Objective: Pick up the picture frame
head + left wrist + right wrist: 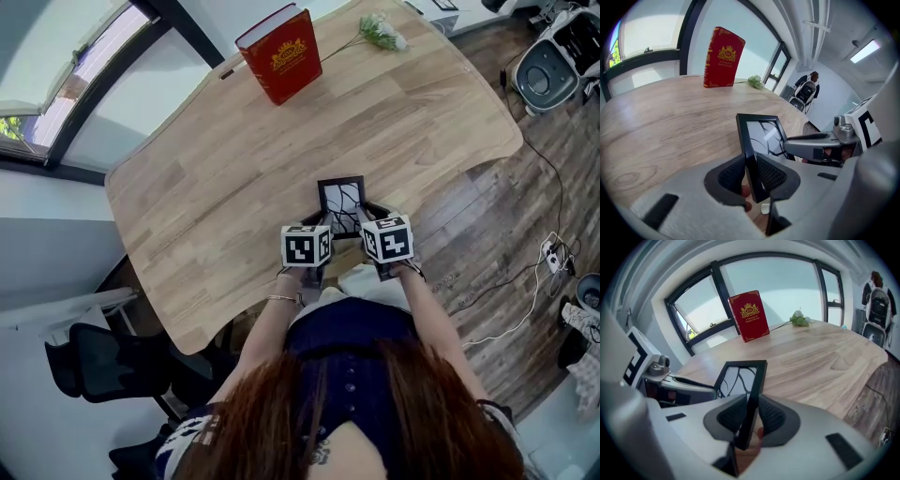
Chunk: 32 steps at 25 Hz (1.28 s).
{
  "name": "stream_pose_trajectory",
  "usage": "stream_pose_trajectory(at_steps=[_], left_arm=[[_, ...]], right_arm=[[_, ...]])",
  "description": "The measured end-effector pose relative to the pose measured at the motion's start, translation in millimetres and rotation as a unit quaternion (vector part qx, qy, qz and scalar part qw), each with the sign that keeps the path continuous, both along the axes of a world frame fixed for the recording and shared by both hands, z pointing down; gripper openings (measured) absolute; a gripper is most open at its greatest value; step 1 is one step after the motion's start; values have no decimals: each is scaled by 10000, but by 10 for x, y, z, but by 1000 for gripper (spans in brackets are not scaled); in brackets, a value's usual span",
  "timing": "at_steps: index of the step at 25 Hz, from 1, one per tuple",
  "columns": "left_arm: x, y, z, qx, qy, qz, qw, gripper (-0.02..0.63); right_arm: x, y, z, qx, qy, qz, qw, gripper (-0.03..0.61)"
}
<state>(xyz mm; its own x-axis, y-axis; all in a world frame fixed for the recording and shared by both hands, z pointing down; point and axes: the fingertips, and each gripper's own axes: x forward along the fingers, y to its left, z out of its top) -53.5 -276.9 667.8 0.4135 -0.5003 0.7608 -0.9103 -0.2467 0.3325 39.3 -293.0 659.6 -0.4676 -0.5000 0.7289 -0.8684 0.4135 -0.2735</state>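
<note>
Picture frame (340,202) sits at the near edge of the tabletop (216,169), right in front of the person and well apart from the red book (281,53) and the flower sprig (380,31) at the far side. It stands roughly upright with its glazed face toward the person; whether its bottom edge rests on the wood or has lifted clear I cannot tell.

The left gripper (752,176) pinches the frame's left border between its ribbed pads, and the right gripper (749,416) pinches the right border the same way, so the picture frame is held from both sides.

It looks light and stiff: a thin black moulding around a pane with a dark line drawing (the pane reflects light, so probably glass or clear plastic). That makes it fragile at the centre and likely slick on the face. The narrow side borders are the sensible place to hold, low down as now, with pressure kept off the pane. A grip that thin could let the frame pivot or slip if one side lifts faster than the other.
</note>
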Motion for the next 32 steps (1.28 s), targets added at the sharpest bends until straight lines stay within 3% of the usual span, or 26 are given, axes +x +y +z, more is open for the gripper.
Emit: stream_pose_trajectory(at_steps=[16, 32], left_arm=[[17, 110, -576, 853, -3, 90, 9963, 92], [-4, 431, -1298, 1749, 19, 315, 9841, 92]], right_arm=[[23, 147, -616, 1092, 53, 93, 9940, 78], [8, 523, -1341, 2028, 125, 243, 9788, 78]])
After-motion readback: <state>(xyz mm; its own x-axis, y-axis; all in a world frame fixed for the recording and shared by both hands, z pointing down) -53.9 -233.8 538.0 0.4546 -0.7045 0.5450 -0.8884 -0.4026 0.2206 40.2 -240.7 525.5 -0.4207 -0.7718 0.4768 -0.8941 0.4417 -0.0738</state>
